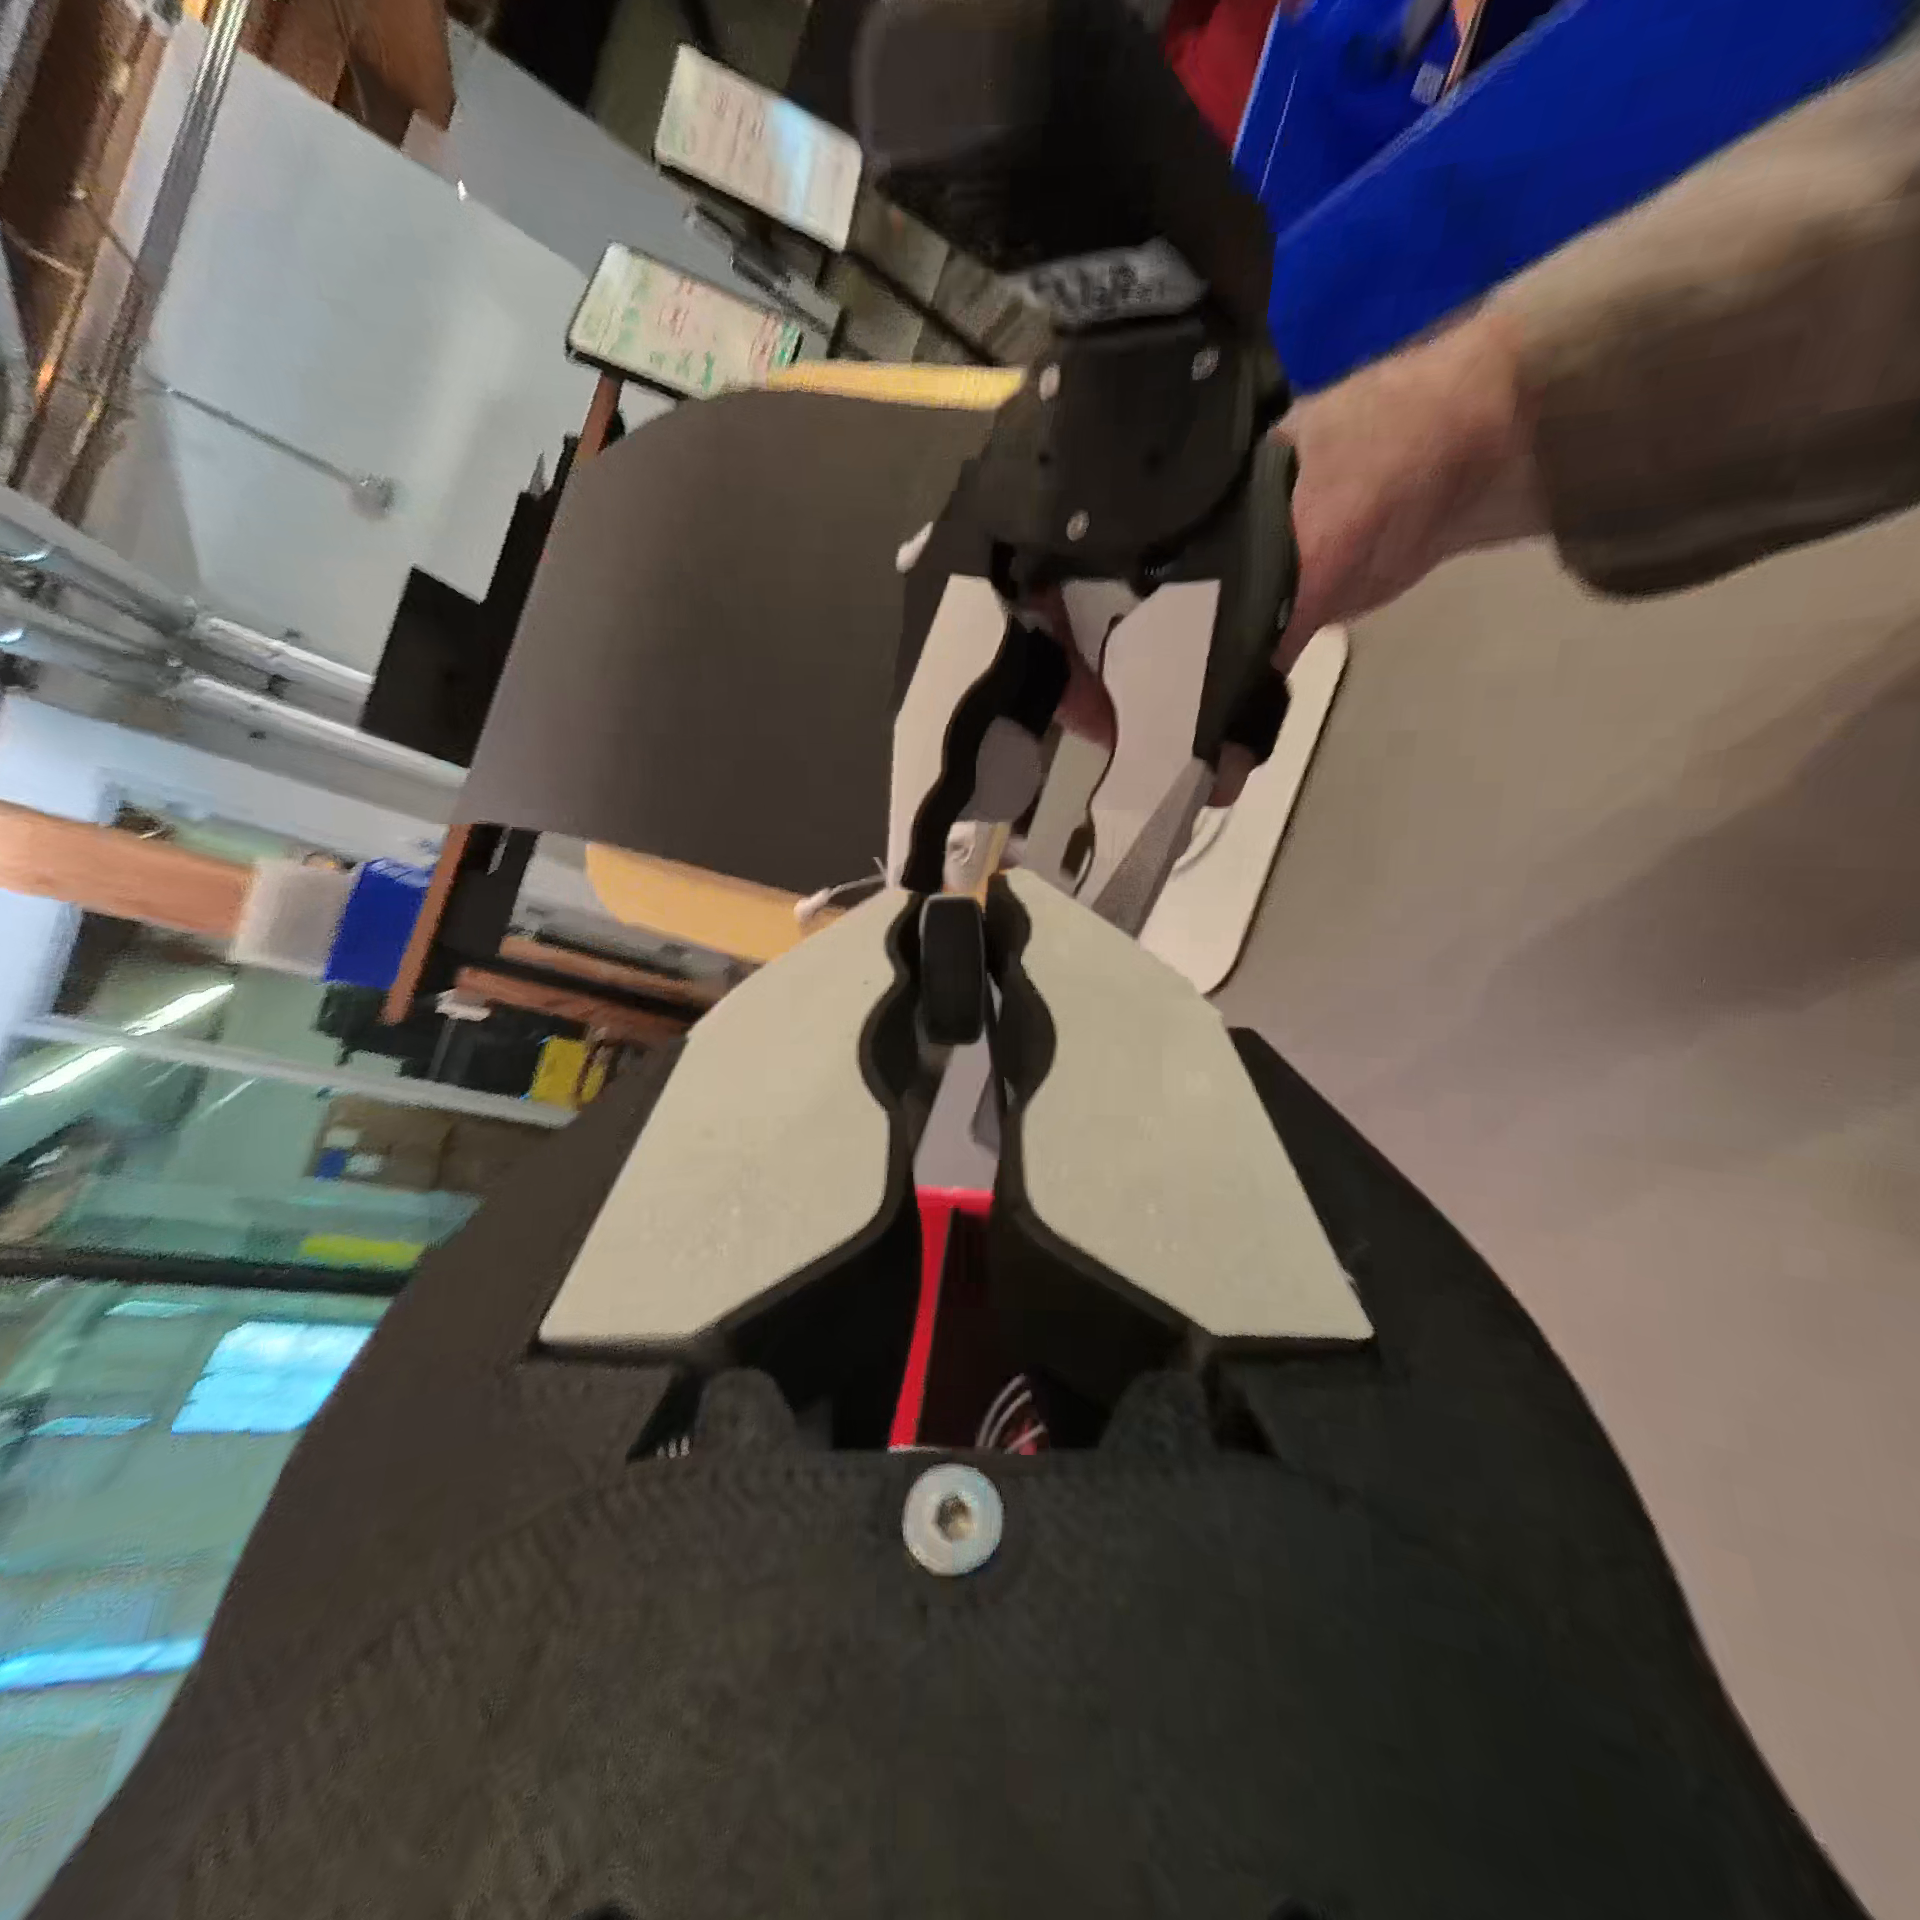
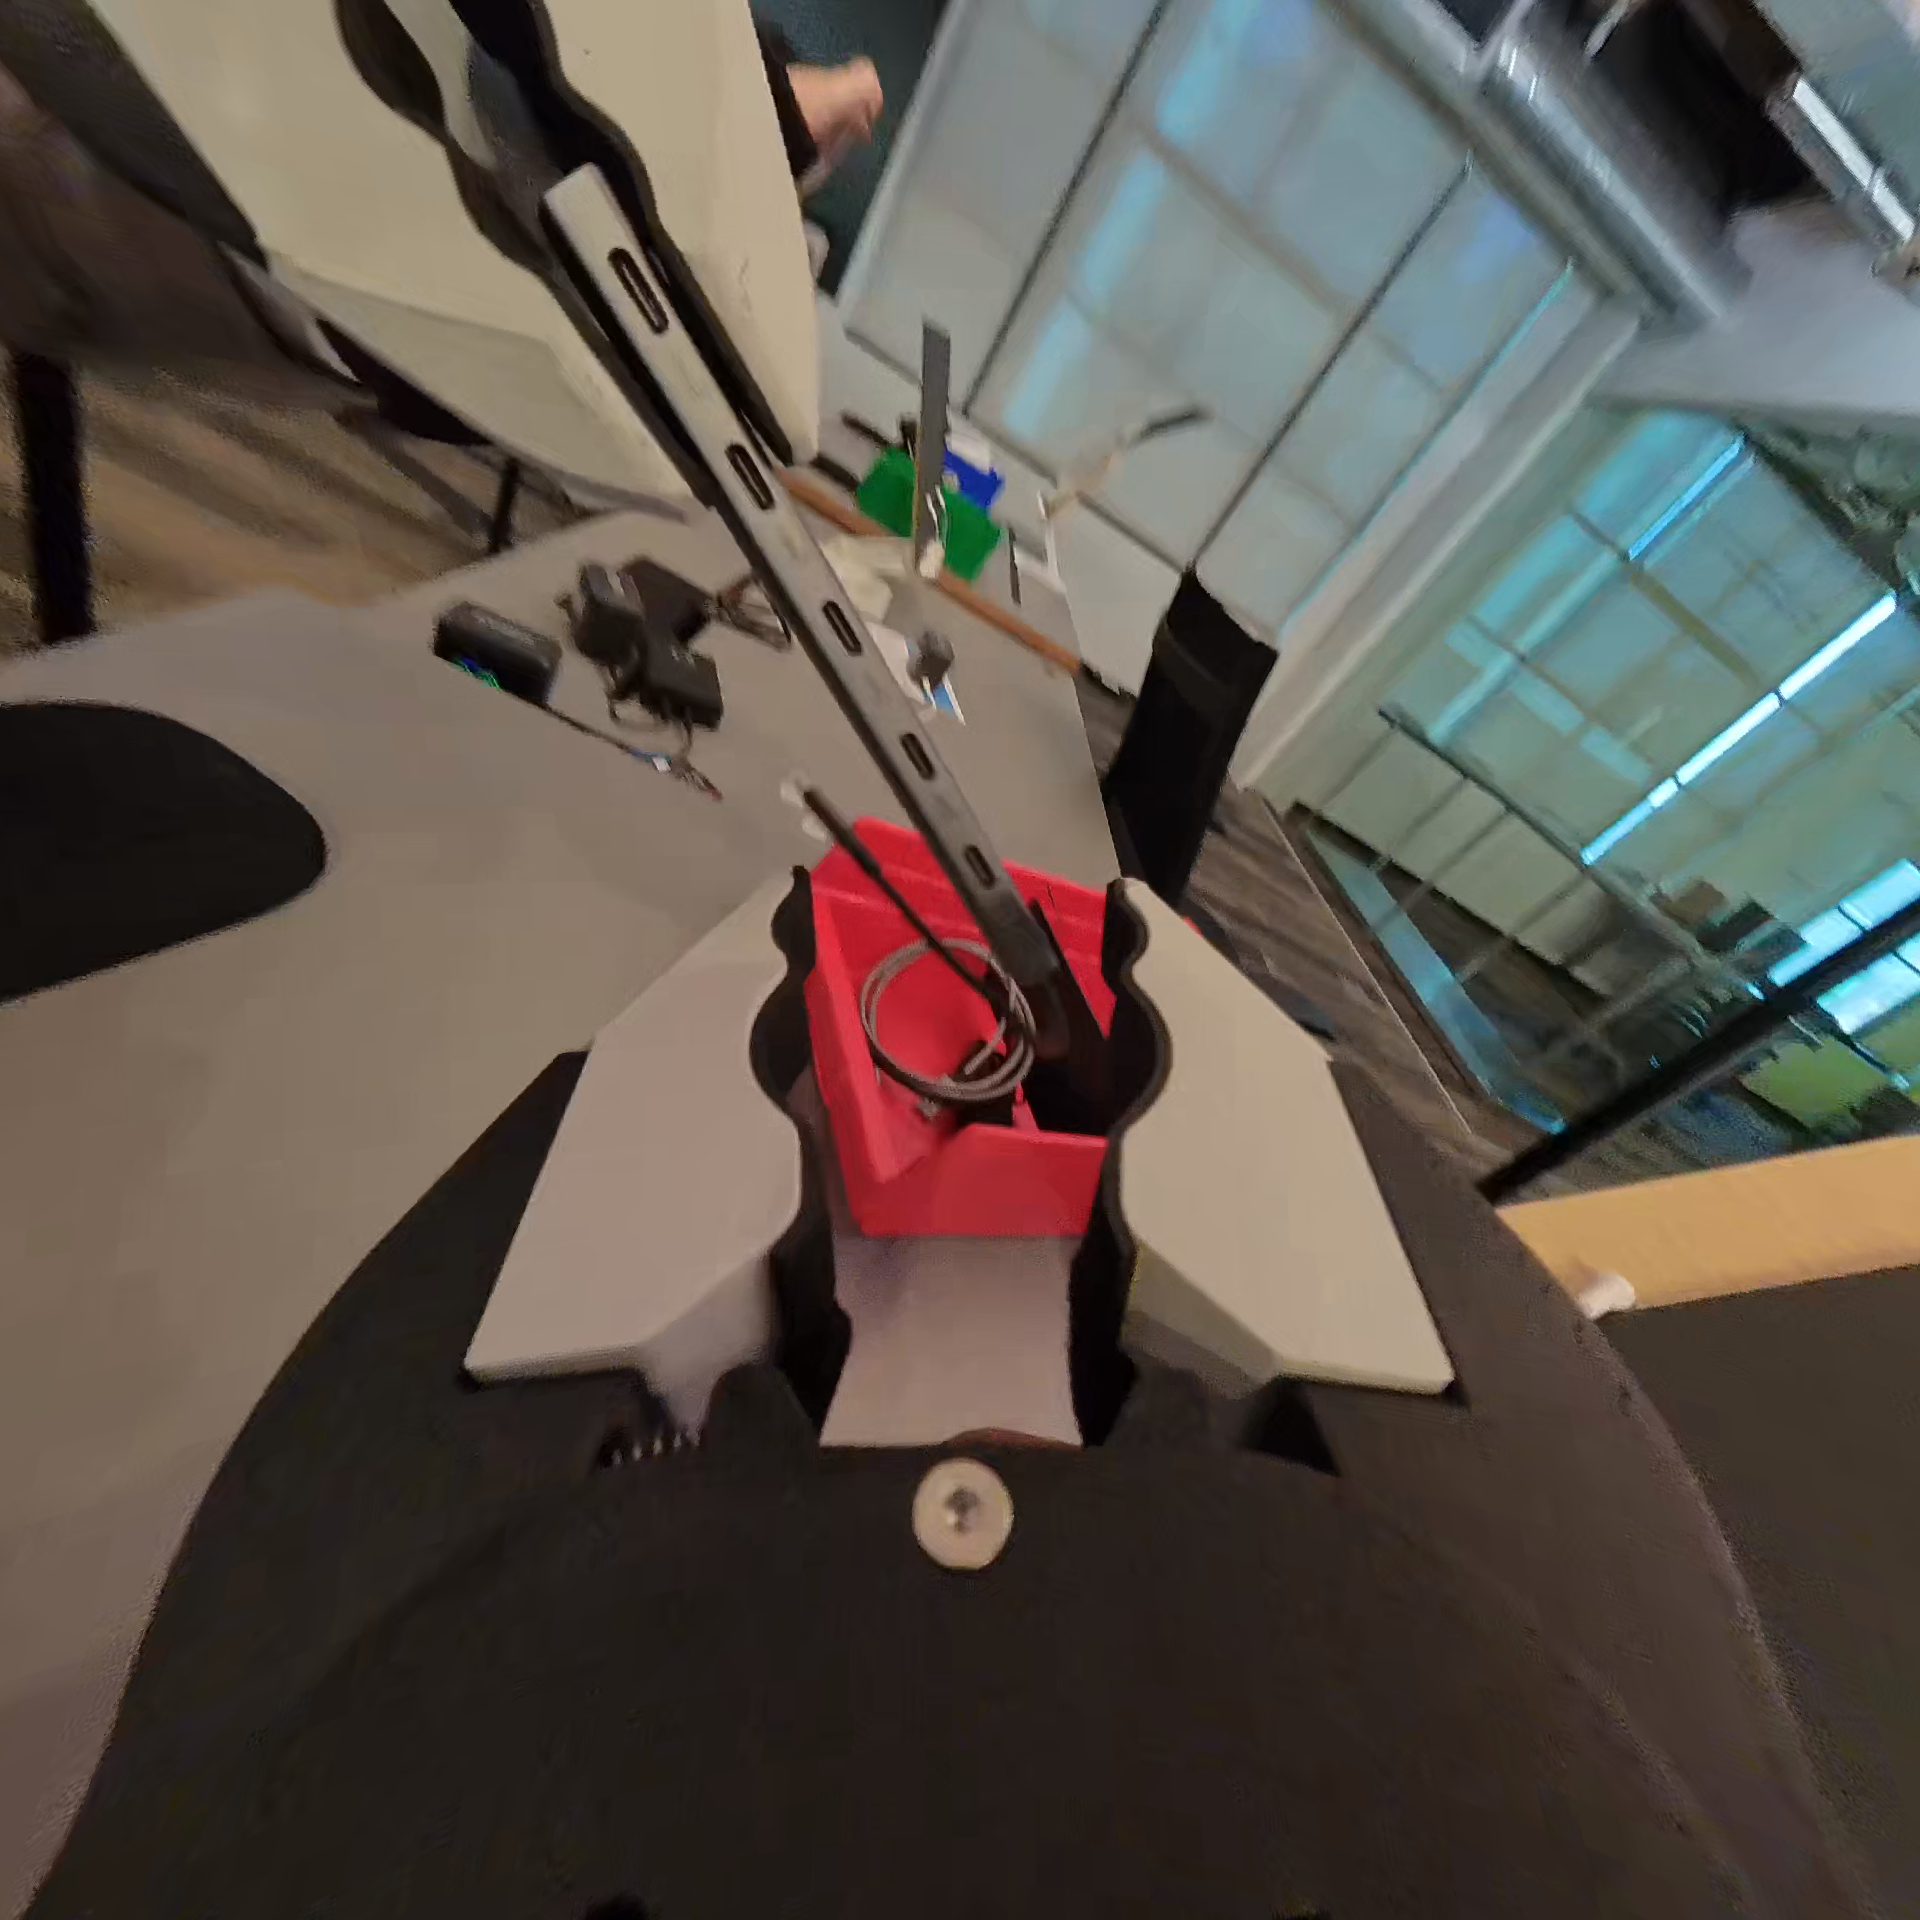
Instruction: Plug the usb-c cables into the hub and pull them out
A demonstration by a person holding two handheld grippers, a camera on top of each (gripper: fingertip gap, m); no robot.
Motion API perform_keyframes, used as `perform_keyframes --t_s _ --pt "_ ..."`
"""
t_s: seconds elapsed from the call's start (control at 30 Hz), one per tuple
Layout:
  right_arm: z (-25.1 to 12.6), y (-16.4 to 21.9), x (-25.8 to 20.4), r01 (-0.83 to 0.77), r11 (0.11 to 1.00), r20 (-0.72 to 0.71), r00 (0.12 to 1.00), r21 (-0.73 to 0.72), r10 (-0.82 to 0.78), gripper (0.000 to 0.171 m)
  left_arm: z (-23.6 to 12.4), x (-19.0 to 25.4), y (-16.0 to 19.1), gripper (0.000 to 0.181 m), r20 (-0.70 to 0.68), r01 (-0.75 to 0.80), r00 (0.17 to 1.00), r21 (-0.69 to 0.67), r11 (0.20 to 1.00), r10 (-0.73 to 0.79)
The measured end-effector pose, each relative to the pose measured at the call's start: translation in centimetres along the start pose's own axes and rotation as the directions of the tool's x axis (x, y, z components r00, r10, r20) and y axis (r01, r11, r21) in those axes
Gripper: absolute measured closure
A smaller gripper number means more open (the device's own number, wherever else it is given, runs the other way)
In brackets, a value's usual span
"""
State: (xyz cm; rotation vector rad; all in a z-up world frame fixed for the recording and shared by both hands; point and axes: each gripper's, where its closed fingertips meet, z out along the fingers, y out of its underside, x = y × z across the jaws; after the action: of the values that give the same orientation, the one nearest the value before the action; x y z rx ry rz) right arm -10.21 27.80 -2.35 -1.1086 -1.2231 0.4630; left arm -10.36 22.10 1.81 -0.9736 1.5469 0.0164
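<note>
- A person's left gripper [image 1: 956,899] holds the hub [image 2: 795,551] up off the grey worktop [image 2: 416,831], its fingers [image 1: 769,1143] drawn together and clamped on one end of the long, thin bar.
- From the right wrist view the hub slants down from the upper left, its lower end hanging over a red bin [image 2: 966,1184] that stands on the worktop.
- The right gripper [image 2: 961,888] hangs just short of the hub's lower end, fingers apart and holding nothing; the bin shows through the gap between them.
- A hand [image 1: 1392,499] in a grey-brown sleeve grips the right gripper's handle, seen opposite in the left wrist view.
- Every port visible along the hub's edge looks empty; no plug sits in any of them.
- A coiled cable [image 2: 935,1029] lies in the red bin, and a thin black lead [image 2: 883,883] runs from the worktop over the bin's rim. Its ends cannot be made out.
- Small black adapters [image 2: 644,644] and green boxes [image 2: 935,520] lie farther back on the worktop, well apart from the work.
- Judged from this, the hub is secured and presented, but no cable is in hand. A cable has yet to be picked from the bin and plugged in; whether other rounds are done cannot be told.
</note>
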Motion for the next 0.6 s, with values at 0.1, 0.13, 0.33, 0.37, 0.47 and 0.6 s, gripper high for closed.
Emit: perform_keyframes --t_s 0.1,0.13,0.33,0.37,0.47,0.6 --pt "-1.6 -2.1 -0.5 -0.06 0.986 0.078 0.996 0.155 0.048 0.121 -1.8 -0.2 -2.4 0.17 -0.104 0.146 0.986 0.163 0.976 -0.13" --pt "-2.2 -3.0 -0.6 -0.089 0.972 0.104 0.992 0.217 0.067 0.122 -2.4 -0.3 -3.2 0.17 -0.147 0.208 0.973 0.214 0.954 -0.179" --pt "-4.8 -7.6 -2.3 -0.187 0.868 0.27 0.961 0.461 0.063 0.138 -4.7 -1.8 -5.9 0.17 -0.306 0.464 0.882 0.441 0.768 -0.358" --pt "-5.0 -8.3 -2.3 -0.203 0.846 0.28 0.958 0.494 0.066 0.139 -4.9 -2.1 -6.0 0.17 -0.325 0.495 0.867 0.467 0.732 -0.379" --pt "-4.9 -9.4 -2.7 -0.22 0.817 0.296 0.953 0.533 0.063 0.149 -5.3 -2.9 -6.1 0.17 -0.356 0.556 0.831 0.532 0.639 -0.427" --pt "-5.2 -10.9 -2.9 -0.251 0.77 0.319 0.945 0.586 0.065 0.158 -5.3 -3.0 -5.8 0.17 -0.383 0.586 0.81 0.566 0.579 -0.445"
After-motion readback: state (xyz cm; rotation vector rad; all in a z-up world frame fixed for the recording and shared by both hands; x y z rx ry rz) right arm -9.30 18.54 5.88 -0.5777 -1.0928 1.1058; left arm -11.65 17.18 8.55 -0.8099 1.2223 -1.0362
